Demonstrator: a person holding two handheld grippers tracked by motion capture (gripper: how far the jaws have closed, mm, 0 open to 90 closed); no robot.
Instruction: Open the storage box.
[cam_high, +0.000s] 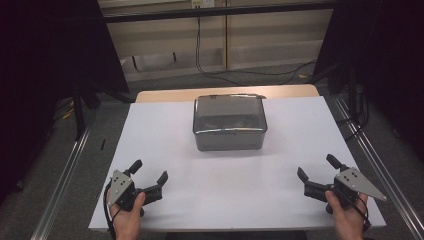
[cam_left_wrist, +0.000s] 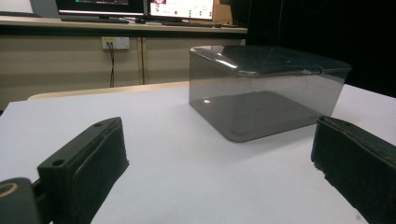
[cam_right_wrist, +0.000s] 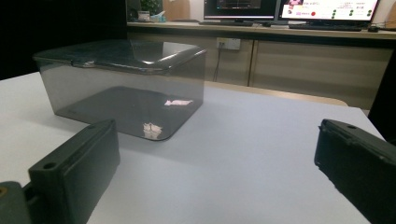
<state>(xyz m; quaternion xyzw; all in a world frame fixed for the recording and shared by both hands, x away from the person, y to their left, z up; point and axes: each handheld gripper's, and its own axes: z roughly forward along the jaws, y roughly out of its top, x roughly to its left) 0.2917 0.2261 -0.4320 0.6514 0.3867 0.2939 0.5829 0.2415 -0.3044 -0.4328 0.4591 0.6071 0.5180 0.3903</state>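
Note:
A smoky transparent plastic box (cam_high: 229, 124) with its lid on stands at the middle of the white table (cam_high: 175, 130), toward the far side. The box (cam_left_wrist: 261, 88) lies ahead and to the right in the left gripper view, and the box (cam_right_wrist: 123, 84) is ahead and to the left in the right gripper view. My left gripper (cam_high: 149, 171) rests near the front left corner, held by a hand, open and empty. At the front right, my right gripper (cam_high: 317, 168) is open too, with nothing between its jaws. Both point toward the box from a distance.
Metal rails (cam_high: 65, 175) run along both sides of the table. Beyond the far edge are a wooden cabinet wall (cam_high: 225, 35) with hanging cables and a desk with monitors (cam_right_wrist: 327, 9). Dark curtains flank the scene.

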